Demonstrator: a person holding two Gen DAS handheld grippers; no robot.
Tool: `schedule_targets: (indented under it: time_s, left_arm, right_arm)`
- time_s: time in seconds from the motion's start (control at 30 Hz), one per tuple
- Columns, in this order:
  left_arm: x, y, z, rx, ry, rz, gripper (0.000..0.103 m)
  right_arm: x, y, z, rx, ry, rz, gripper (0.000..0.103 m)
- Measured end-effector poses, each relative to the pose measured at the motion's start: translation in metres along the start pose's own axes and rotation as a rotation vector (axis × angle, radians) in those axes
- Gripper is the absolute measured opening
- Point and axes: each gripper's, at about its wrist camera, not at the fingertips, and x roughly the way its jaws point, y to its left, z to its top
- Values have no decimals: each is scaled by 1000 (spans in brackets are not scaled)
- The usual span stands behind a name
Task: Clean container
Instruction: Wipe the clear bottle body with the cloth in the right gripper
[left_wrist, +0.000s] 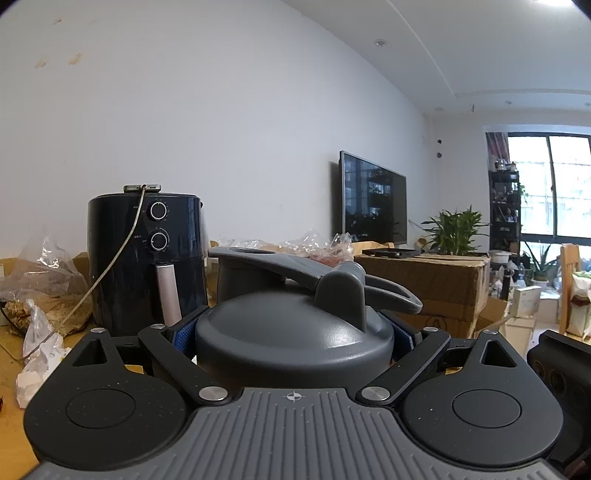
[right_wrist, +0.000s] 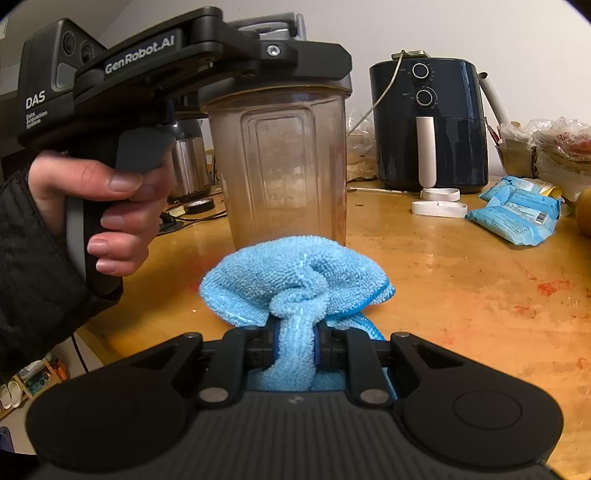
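Left gripper (left_wrist: 293, 332): clamped on dark grey lid (left_wrist: 291, 328) of clear plastic container (right_wrist: 284, 166).
Container: upright on wooden table (right_wrist: 461, 280), twelve o'clock from right gripper (right_wrist: 294, 341).
Right gripper: nearly closed, pinching fluffy blue cloth (right_wrist: 295, 280).
Two o'clock: dark blue air fryer (right_wrist: 430, 125).

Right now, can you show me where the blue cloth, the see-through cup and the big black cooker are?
blue cloth (right_wrist: 295, 273): right wrist view, its bunched top.
see-through cup (right_wrist: 284, 166): right wrist view, its clear wall.
black cooker (right_wrist: 454, 129): right wrist view, its front.

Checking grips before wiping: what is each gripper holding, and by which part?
Left gripper clamps the container's lid by its sides. Right gripper pinches a bunched fold of the blue cloth.
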Motion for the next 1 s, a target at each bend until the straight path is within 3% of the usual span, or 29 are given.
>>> schedule_targets:
  time_s: [1.0]
  left_arm:
    - [2,-3,1,20,6,-1,95]
  right_arm:
    - [-2,3,-1,-9,-10,-12,10]
